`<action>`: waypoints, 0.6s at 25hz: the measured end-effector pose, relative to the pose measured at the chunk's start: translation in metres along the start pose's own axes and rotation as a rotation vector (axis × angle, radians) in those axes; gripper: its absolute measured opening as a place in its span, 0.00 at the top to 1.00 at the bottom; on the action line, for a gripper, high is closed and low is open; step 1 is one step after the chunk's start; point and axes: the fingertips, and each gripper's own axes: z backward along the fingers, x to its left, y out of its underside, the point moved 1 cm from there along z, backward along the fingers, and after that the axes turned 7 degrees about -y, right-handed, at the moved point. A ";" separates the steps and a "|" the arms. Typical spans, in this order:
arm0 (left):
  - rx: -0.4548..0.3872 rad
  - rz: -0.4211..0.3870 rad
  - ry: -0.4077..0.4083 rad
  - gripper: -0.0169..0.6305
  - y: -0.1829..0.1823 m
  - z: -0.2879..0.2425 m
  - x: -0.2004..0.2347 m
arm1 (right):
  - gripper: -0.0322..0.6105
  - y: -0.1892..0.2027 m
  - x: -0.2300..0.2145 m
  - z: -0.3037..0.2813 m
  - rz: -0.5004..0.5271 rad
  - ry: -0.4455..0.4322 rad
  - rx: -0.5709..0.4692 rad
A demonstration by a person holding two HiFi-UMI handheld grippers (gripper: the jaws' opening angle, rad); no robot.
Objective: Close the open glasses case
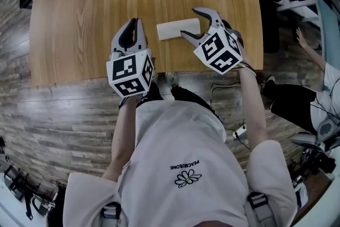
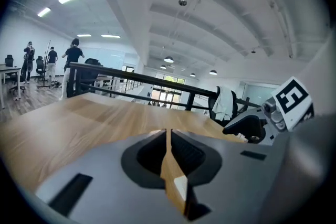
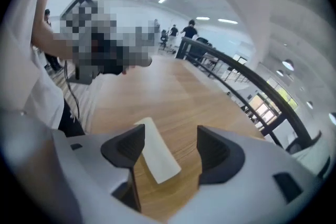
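A white glasses case (image 1: 178, 28) lies flat on the wooden table (image 1: 90, 13) near its front edge, and its lid looks down. My right gripper (image 1: 190, 22) is open, its jaws straddling the case's right end. In the right gripper view the case (image 3: 157, 157) lies on the wood between the jaws, close to the left one, which hides part of it; the right gripper (image 3: 170, 141) holds nothing. My left gripper (image 1: 133, 24) is shut and empty, left of the case and apart from it. In its own view the left gripper (image 2: 168, 136) shows only a thin slit.
The table's front edge (image 1: 159, 76) runs just under both grippers, with plank floor below. A seated person (image 1: 319, 77) is at the right. Cables (image 1: 234, 130) lie on the floor. Chairs (image 2: 231, 107), a black railing and distant people show in the gripper views.
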 end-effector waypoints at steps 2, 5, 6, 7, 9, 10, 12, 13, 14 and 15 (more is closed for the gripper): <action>-0.057 -0.021 0.020 0.93 -0.024 0.006 -0.009 | 0.46 -0.023 -0.013 0.026 -0.069 0.077 -0.121; -0.146 -0.057 0.050 0.93 -0.060 0.016 -0.023 | 0.48 -0.049 -0.026 0.067 -0.166 0.217 -0.301; -0.176 -0.072 0.058 0.93 -0.071 0.020 -0.027 | 0.58 -0.055 -0.029 0.081 -0.200 0.277 -0.359; -0.206 -0.090 0.065 0.93 -0.081 0.024 -0.032 | 0.73 -0.059 -0.032 0.095 -0.238 0.344 -0.417; -0.265 -0.131 0.079 0.93 -0.098 0.034 -0.043 | 0.94 -0.062 -0.033 0.120 -0.316 0.459 -0.523; -0.293 -0.149 0.086 0.93 -0.106 0.038 -0.049 | 0.94 -0.062 -0.031 0.131 -0.352 0.497 -0.570; -0.340 -0.171 0.098 0.93 -0.119 0.046 -0.061 | 0.94 -0.061 -0.026 0.149 -0.412 0.552 -0.652; -0.359 -0.177 0.102 0.93 -0.123 0.049 -0.067 | 0.94 -0.060 -0.024 0.157 -0.427 0.579 -0.683; -0.373 -0.183 0.106 0.93 -0.126 0.052 -0.072 | 0.94 -0.060 -0.021 0.163 -0.430 0.604 -0.703; -0.383 -0.189 0.110 0.93 -0.127 0.055 -0.077 | 0.94 -0.060 -0.018 0.168 -0.423 0.623 -0.714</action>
